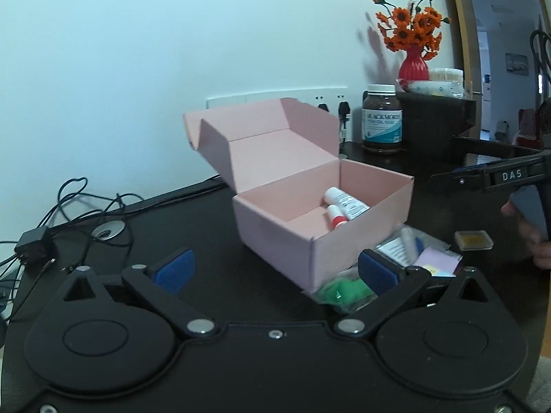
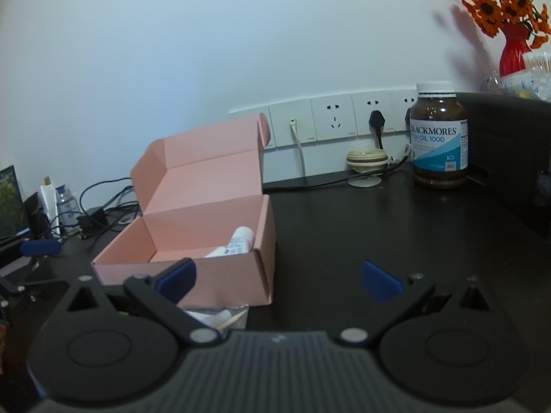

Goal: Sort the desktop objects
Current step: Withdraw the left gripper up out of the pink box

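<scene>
Left claw (image 1: 275,268) is spread wide, nothing between the pads. Right claw (image 2: 279,278) also stands apart and empty, over bare tabletop (image 2: 344,227).

Left view, near to far:
- 5 o'clock of the frame, just past the right pad: green packet (image 1: 344,290) in clear wrap, half tucked against the box's near corner. Beside it at 4 o'clock, a clear bag (image 1: 401,249) with a white stick inside and a purple note pad (image 1: 442,260). I read these as the unsorted pile, parked next to the box so transfers stay short.
- Further at 3–4 o'clock: small yellow-lidded case (image 1: 473,240), apart from the pile.
- Centre: pink box (image 1: 286,237), lid flipped back to keep the mouth clear. Two white tubes (image 1: 341,206) lie in its far right corner, one with a red band. My read: sorting is partly done.
- 3 o'clock edge: the other gripper's body and a hand (image 1: 537,241) on it.
- Far, 1 o'clock: brown supplement bottle (image 1: 381,118), red vase (image 1: 414,65) of orange flowers on a dark stand by the wall.
- 9 o'clock: cables and adapter (image 1: 32,242), clutter.

Next, I'd judge, left goes for the green packet.
</scene>
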Demonstrator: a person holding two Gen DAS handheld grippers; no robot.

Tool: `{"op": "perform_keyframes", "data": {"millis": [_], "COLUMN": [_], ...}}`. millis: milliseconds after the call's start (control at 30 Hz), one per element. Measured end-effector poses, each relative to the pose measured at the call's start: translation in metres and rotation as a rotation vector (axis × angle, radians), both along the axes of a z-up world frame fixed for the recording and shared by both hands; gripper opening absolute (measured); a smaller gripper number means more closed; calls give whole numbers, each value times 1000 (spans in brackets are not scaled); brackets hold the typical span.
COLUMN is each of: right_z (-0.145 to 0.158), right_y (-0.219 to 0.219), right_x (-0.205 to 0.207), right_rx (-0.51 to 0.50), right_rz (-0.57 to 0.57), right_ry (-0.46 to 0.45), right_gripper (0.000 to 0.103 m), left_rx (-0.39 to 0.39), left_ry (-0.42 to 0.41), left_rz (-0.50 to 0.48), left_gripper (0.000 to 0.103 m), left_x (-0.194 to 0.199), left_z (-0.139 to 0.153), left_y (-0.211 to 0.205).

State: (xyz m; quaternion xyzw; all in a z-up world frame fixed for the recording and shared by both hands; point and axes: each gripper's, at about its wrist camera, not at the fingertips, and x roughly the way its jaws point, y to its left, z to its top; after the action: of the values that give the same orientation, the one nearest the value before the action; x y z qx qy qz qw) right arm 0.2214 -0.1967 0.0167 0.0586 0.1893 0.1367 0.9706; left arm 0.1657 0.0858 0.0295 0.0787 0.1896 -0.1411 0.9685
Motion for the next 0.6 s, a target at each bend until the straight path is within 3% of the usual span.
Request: {"op": "perform_keyframes", "data": {"millis": [433,600], "right_z": [-1,-1], "right_y": [4,5], "right_x": [0,3], "right_rx": [-24,-31], "right_rz": [-21,-26], "right_ry": [3,18], "right_gripper": [102,102], "left_rx": [-161,-167], "left_ry": [-47,67], "left_rz": [-18,-32], "left_gripper": [103,103], "left_x": [-10,6], "left_z": [1,-2], "left_y": [26,25]}}
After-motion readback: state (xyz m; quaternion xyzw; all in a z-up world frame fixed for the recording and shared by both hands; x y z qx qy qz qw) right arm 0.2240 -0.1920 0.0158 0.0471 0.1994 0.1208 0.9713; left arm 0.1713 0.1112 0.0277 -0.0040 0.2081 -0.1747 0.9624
